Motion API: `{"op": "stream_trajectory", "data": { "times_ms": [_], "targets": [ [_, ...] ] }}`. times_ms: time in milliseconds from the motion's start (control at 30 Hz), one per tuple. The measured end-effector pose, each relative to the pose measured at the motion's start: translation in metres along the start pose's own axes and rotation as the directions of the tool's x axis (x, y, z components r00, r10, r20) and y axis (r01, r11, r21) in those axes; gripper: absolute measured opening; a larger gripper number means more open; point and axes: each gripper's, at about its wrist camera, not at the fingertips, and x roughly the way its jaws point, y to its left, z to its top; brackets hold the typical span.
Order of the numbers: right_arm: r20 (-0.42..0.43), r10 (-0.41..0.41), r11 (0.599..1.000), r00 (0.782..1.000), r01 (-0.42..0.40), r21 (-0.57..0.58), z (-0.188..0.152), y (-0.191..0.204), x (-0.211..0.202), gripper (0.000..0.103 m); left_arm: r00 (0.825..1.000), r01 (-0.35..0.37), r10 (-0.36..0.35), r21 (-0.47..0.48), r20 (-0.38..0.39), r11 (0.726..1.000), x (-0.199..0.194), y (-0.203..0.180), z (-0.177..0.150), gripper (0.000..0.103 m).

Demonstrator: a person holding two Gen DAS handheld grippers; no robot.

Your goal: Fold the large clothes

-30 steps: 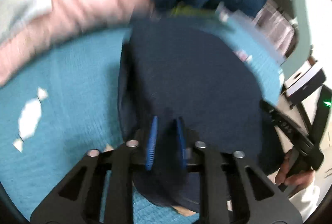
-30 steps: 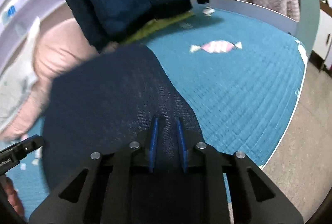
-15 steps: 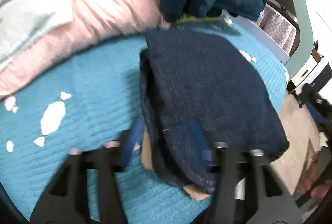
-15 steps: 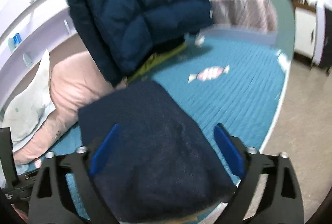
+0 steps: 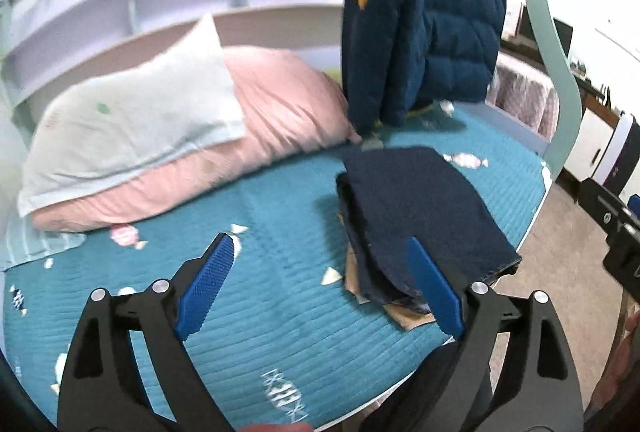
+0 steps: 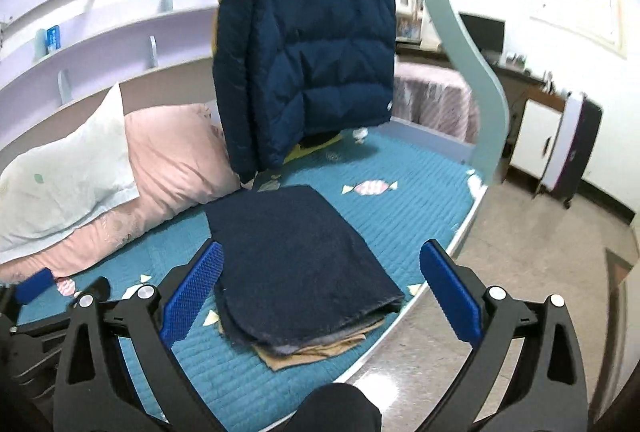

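At far left, a white pillow (image 5: 132, 108) is seen propped on a pink pillow (image 5: 256, 120) along the far side of the bed (image 5: 280, 332), clear of the working area.

The left claw (image 5: 320, 288) is held above the teal cover with its jaws opening; nothing lies between them, and the cover is seen through the gap.

To the right of it, the folded dark garment (image 6: 296, 256) is laid flat near the bed's near right edge, stacked on a tan folded piece (image 6: 316, 348) whose edge shows beneath. The placement close to the edge is judged to keep the pile within easy reach of the person standing beside the bed.

The right claw (image 6: 320, 296) is held over the near end of the garment, fully released; the cloth appears framed between the pads but is not pressed by them. Both claws being free of the cloth, this fold is judged complete.

Beyond the stack, a navy and yellow padded jacket (image 6: 308, 60) is hung upright, possibly the next large item to be folded.
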Motion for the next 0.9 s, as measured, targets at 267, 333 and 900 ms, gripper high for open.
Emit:
{"op": "stream_trajectory", "data": {
  "times_ms": [267, 333, 900],
  "targets": [
    [0.091, -0.042, 0.998, 0.995, 0.046, -0.041, 0.0, 0.03, -0.084, 0.095, 0.995, -0.018, 0.023, -0.051, 0.096, 0.999, -0.088, 0.032, -0.003, 0.091],
    [0.098, -0.034, 0.998, 0.995, 0.038, -0.043, -0.001, 0.033, -0.095, 0.095, 0.991, -0.014, 0.02, -0.048, 0.131, 0.999, -0.107, 0.037, -0.004, 0.092],
    [0.13, 0.057, 0.993, 0.99, -0.043, -0.109, -0.003, 0.062, -0.132, 0.096, 0.982, -0.067, 0.078, -0.069, 0.174, 0.995, -0.159, 0.053, -0.011, 0.093]
  ]
}}
